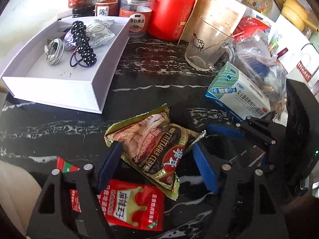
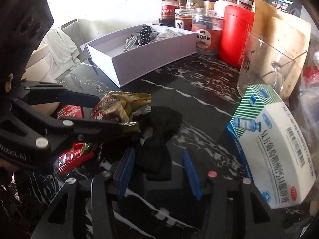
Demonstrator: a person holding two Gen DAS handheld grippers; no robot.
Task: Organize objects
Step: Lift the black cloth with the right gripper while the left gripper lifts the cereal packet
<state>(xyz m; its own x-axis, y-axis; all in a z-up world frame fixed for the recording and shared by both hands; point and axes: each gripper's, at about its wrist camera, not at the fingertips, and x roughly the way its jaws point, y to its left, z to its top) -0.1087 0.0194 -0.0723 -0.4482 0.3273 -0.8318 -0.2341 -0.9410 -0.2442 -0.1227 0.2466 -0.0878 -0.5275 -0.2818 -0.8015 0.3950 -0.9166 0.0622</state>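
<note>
A home counter of black marble point(image 1: 151, 75), crowded with spice jars point(image 1: 103, 5), a red tea canister point(image 1: 171, 13), a cartoon-cat glass mug point(image 1: 207, 43) and boxed medicine point(image 1: 239, 97).

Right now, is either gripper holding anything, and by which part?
Nothing is held. The left gripper straddles the gold packet and the right gripper the black cloth, both with jaws open.

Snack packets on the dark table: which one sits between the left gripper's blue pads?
The gold-and-brown cereal packet; the red packets lie beneath the left gripper, nearer the camera.
</note>
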